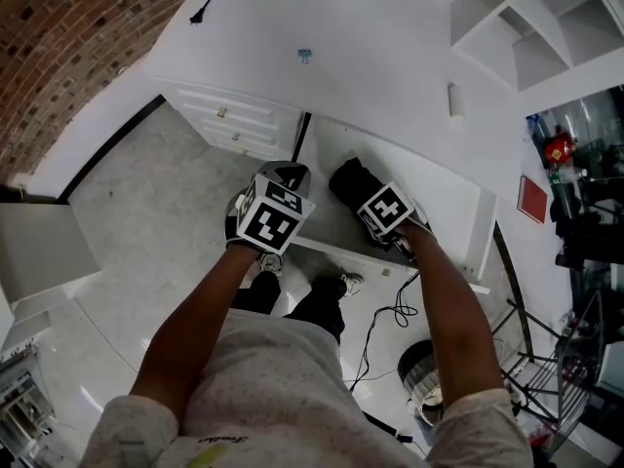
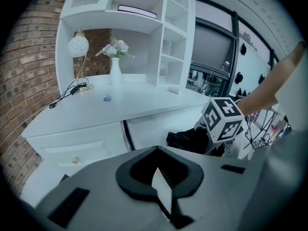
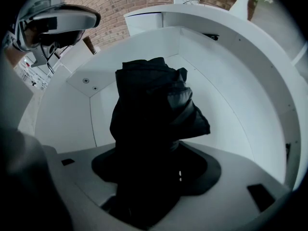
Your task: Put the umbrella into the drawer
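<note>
The folded black umbrella (image 1: 351, 183) lies inside the open white drawer (image 1: 441, 191) under the desk top. My right gripper (image 1: 365, 197) is shut on its near end. In the right gripper view the umbrella (image 3: 154, 105) runs out from the right gripper (image 3: 154, 170) over the drawer floor (image 3: 226, 105), and its fabric hides the jaws. My left gripper (image 1: 291, 172) hovers at the drawer's front left corner, left of the umbrella. In its own view the left gripper (image 2: 161, 177) is shut with nothing in it, and the umbrella (image 2: 188, 139) shows beyond.
A bank of small drawers (image 1: 232, 125) with knobs sits left of the open drawer. A blue clip (image 1: 304, 56) lies on the desk top, where a vase (image 2: 114, 70) and lamp (image 2: 78, 47) also stand. A cable (image 1: 385, 318) and wire bin (image 1: 425, 369) are on the floor by my feet.
</note>
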Available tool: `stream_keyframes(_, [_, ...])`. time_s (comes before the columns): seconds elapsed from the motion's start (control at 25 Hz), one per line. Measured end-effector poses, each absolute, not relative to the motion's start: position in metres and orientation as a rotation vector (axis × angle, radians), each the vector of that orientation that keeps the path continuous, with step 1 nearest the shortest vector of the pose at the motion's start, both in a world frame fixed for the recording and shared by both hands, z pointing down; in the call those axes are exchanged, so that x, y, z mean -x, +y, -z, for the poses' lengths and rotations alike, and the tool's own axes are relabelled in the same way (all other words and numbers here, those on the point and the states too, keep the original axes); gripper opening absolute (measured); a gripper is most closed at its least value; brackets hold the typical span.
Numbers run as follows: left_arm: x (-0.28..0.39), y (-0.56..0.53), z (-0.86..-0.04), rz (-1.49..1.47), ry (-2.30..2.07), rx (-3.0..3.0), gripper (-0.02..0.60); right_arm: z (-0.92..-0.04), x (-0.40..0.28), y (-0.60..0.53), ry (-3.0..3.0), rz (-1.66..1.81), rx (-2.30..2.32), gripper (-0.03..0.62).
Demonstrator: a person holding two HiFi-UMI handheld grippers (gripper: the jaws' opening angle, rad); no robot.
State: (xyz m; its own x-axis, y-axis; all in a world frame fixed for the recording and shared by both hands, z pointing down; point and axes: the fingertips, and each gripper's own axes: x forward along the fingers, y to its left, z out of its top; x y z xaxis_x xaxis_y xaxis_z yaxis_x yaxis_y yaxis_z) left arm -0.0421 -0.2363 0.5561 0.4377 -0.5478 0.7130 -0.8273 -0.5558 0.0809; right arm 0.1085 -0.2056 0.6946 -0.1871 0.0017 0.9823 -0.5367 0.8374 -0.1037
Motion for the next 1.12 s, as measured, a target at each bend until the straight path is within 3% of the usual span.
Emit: stream_keyframes(1.12, [0.049,-0.251,-0.493,-0.773,-1.215,-2.343,-0.003,-0.592,-0.093,-0.233,-1.877,-0.61,-0.795,0.272])
